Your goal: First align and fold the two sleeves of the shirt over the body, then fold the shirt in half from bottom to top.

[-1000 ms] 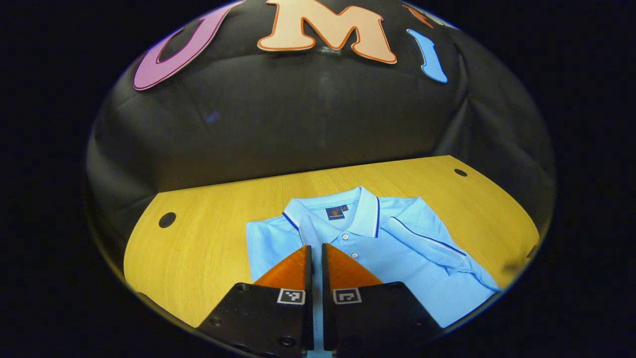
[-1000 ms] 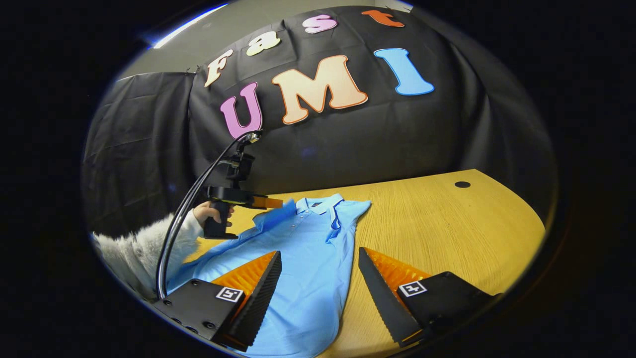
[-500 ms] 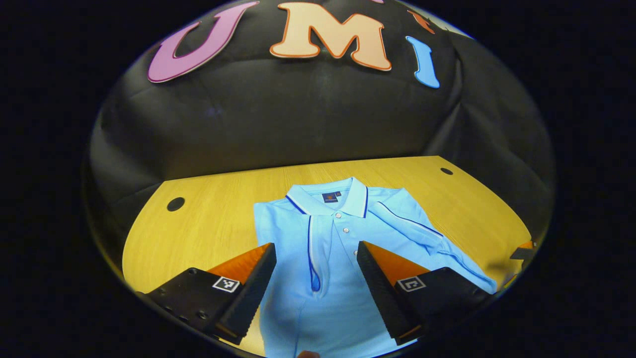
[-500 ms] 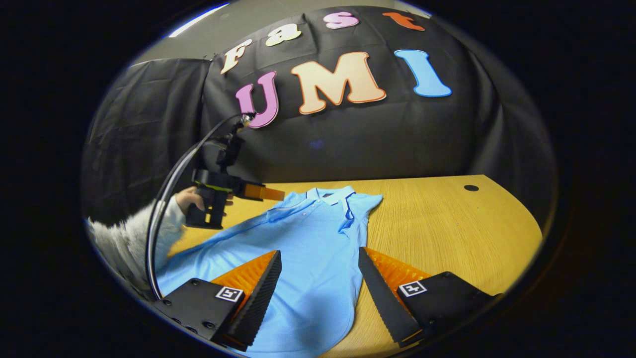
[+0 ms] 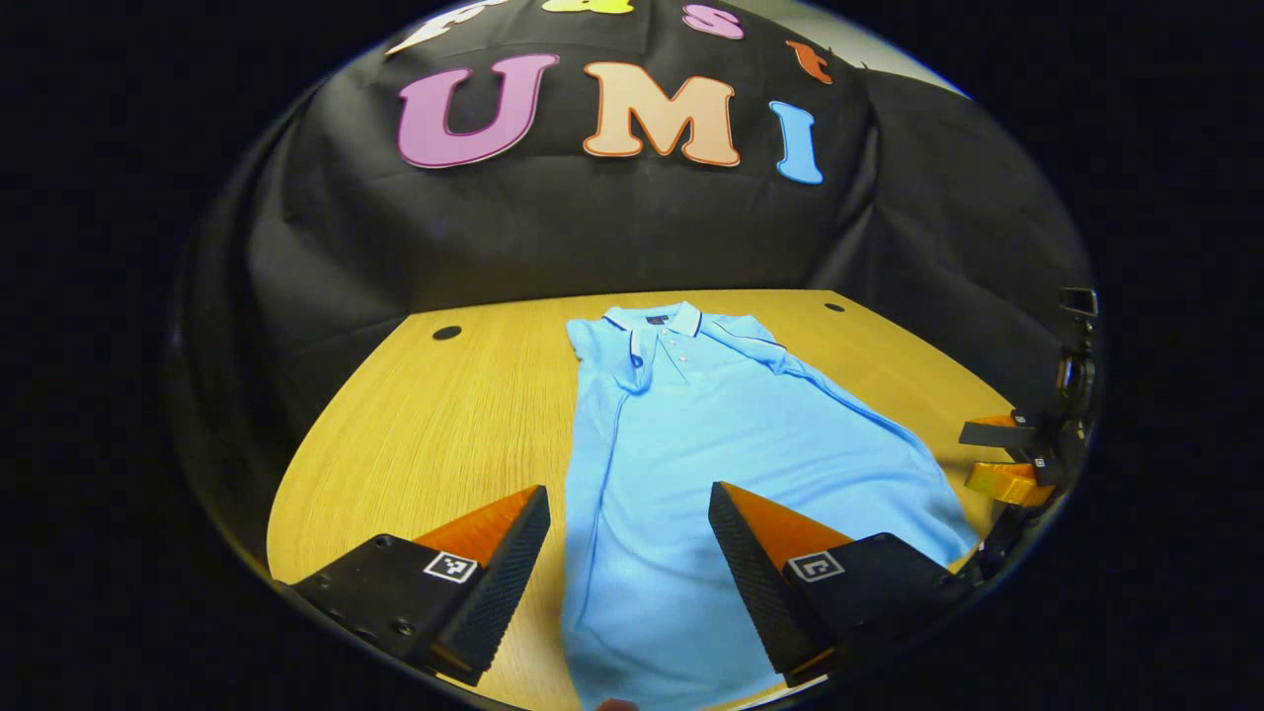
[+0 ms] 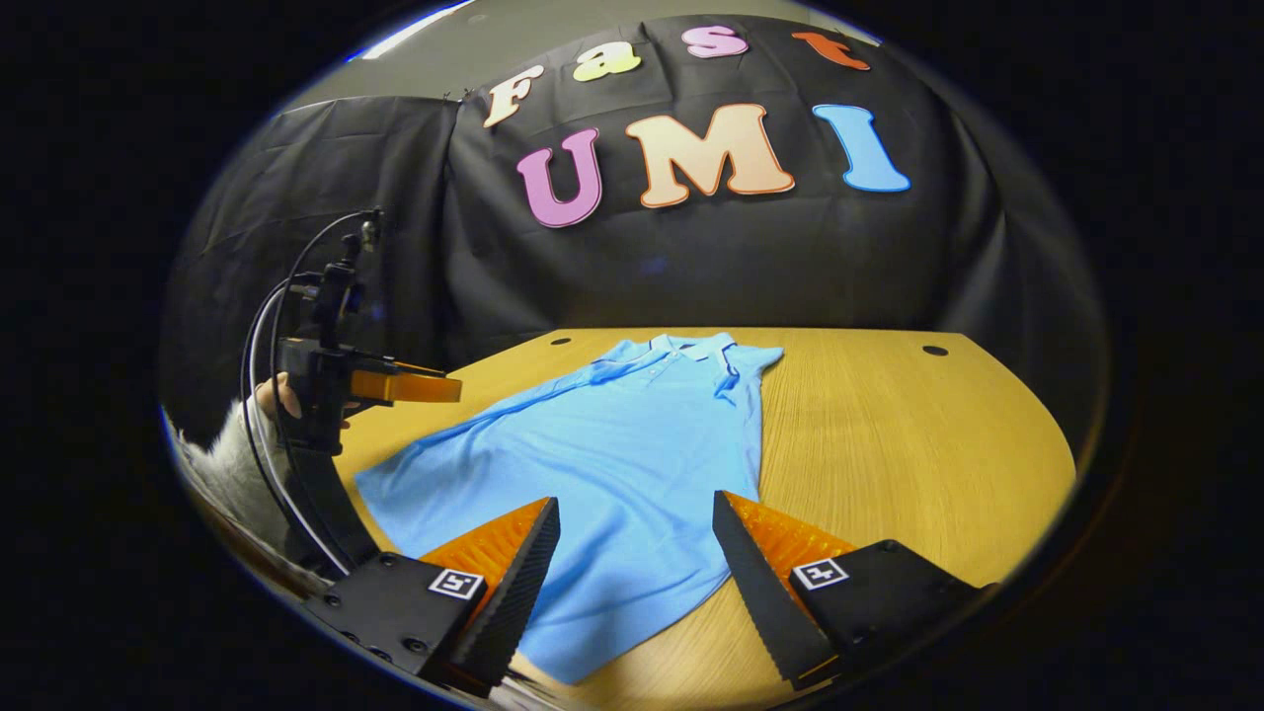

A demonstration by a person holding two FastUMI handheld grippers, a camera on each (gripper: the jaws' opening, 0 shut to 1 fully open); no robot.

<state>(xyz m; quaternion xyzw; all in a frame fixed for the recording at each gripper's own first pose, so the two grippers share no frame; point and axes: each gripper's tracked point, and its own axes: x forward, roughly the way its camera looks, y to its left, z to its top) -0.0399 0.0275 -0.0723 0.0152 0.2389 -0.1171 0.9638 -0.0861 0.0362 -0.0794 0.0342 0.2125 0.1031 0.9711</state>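
First, the left gripper view. A light blue polo shirt (image 5: 691, 434) lies flat on a wooden table (image 5: 444, 425), collar (image 5: 652, 321) at the far end toward the black cloth wall (image 5: 592, 237), hem nearest the camera. Both short sleeves appear folded inward over the body, so the shirt forms a long narrow shape that widens toward the near end. A thin dark stripe edges the collar and the sleeve. The left gripper (image 5: 628, 568) sits at the bottom of the view, its two fingers spread wide apart above the lower part of the shirt, with nothing between them but the cloth below; whether they touch the cloth cannot be told. At the far right edge the other gripper (image 5: 997, 459) shows from the side, just beside the shirt's right hem corner. Two small dark round holes (image 5: 446, 333) mark the table's far corners.

Next, the right gripper view. The same shirt (image 6: 612, 464) stretches away on the table (image 6: 889, 444), collar (image 6: 691, 346) at the far end and hem close to the camera. The right gripper (image 6: 636, 573) sits at the bottom, its fingers spread wide over the hem area, gripping nothing. On the left, the left gripper (image 6: 420, 387) is held above the table edge, near the shirt's side, by a hand (image 6: 276, 395) in a pale fuzzy sleeve (image 6: 222, 474), with dark cables (image 6: 267, 326) looping up from it. From this side angle its fingers overlap, so their gap cannot be judged here.
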